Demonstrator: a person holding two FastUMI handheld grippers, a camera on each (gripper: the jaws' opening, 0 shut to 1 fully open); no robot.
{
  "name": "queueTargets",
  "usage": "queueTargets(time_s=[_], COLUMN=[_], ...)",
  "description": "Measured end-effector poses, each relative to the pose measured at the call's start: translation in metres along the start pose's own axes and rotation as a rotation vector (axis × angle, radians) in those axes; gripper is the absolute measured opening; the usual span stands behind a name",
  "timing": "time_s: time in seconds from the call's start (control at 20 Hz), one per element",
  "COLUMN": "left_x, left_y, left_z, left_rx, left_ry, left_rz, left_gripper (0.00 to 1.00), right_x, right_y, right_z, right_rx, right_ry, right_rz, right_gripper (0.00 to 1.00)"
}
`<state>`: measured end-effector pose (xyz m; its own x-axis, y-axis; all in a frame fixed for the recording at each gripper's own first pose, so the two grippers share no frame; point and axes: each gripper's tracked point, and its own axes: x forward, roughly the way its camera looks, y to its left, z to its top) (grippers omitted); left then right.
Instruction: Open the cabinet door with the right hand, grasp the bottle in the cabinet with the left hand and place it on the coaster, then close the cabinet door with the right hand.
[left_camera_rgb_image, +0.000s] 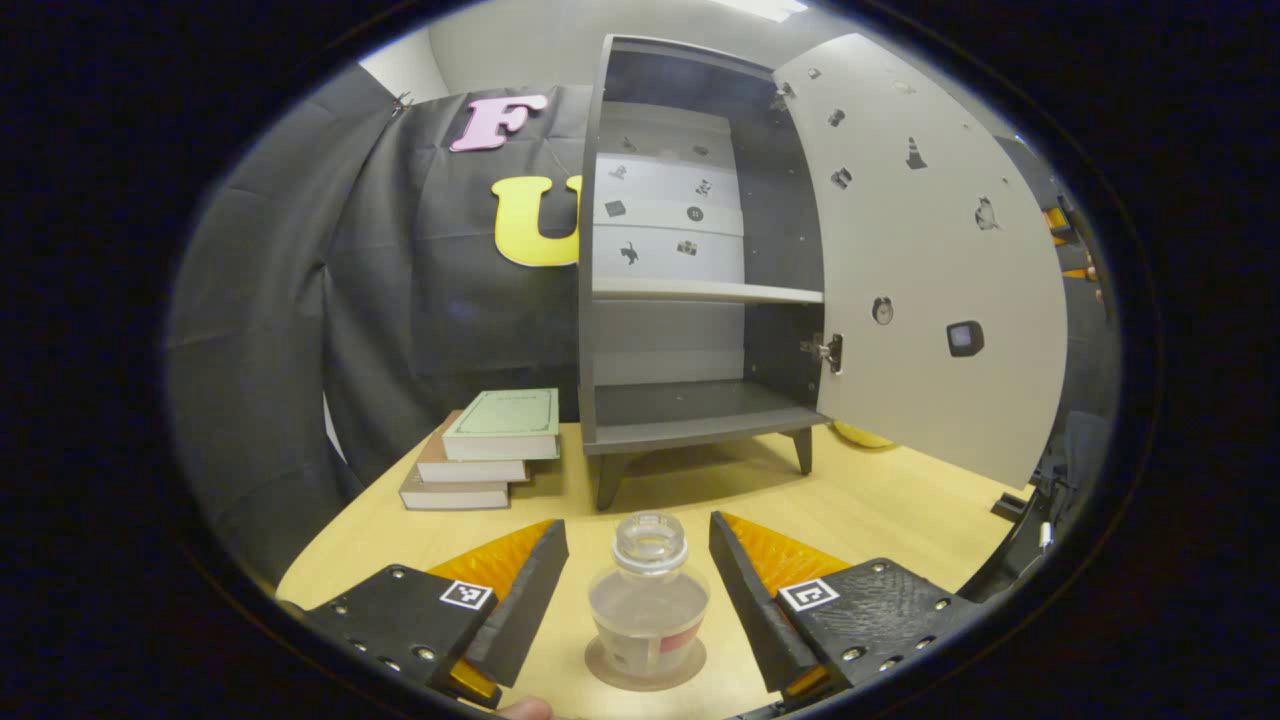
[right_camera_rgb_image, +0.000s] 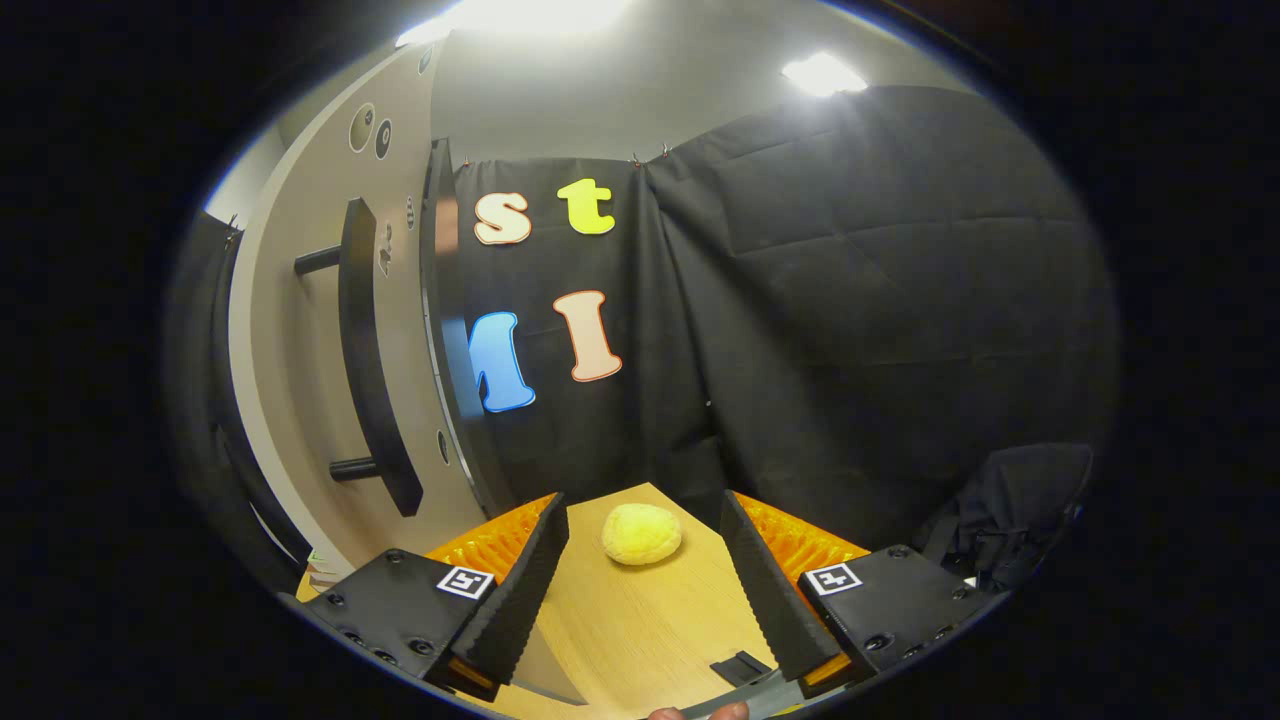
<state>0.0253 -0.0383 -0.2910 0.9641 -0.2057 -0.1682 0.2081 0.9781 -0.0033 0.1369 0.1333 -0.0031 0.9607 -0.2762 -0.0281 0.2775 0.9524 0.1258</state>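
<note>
The bottle (left_camera_rgb_image: 648, 600) stands on the coaster (left_camera_rgb_image: 645, 668) between the left gripper's (left_camera_rgb_image: 638, 590) released fingers, while the spread, empty right gripper (right_camera_rgb_image: 645, 580) must yet close the open cabinet door (right_camera_rgb_image: 300, 330) to its left.

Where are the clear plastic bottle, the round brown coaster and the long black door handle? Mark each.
clear plastic bottle (left_camera_rgb_image: 649, 600), left gripper view, on its body.
round brown coaster (left_camera_rgb_image: 600, 668), left gripper view, on its rim.
long black door handle (right_camera_rgb_image: 372, 372), right gripper view, on the bar.

Coaster (left_camera_rgb_image: 640, 668) mostly under bottle (left_camera_rgb_image: 648, 600).
</note>
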Motion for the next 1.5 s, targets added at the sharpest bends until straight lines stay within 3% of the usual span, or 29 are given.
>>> queueTargets(time_s=[0.2, 0.5, 0.65, 0.95, 1.2, 1.5], left_x=[-0.012, -0.031, -0.046, -0.067, -0.085, -0.093], left_y=[-0.001, -0.007, -0.004, -0.022, -0.033, -0.076], left_z=[0.042, 0.102, 0.133, 0.191, 0.218, 0.246], left_rx=[0.011, 0.021, 0.032, -0.047, -0.009, -0.098], left_ry=[-0.048, -0.050, -0.065, -0.116, -0.067, -0.094], left_rz=[0.020, 0.117, 0.206, 0.265, 0.360, 0.346], left_gripper=[0.88, 0.85, 0.85, 0.88, 0.85, 0.85], right_x=[0.016, 0.043, 0.058, 0.079, 0.089, 0.090], right_y=[-0.010, -0.023, -0.016, -0.013, -0.003, -0.010], right_z=[0.007, 0.018, 0.021, 0.026, 0.031, 0.026], right_rx=[0.000, 0.022, 0.040, -0.013, 0.047, 0.061], right_ry=[-0.008, -0.006, 0.005, 0.040, 0.111, 0.208], right_rz=[0.010, 0.058, 0.120, 0.232, 0.327, 0.367], right_gripper=[0.97, 0.97, 0.97, 0.97, 0.97, 0.97])
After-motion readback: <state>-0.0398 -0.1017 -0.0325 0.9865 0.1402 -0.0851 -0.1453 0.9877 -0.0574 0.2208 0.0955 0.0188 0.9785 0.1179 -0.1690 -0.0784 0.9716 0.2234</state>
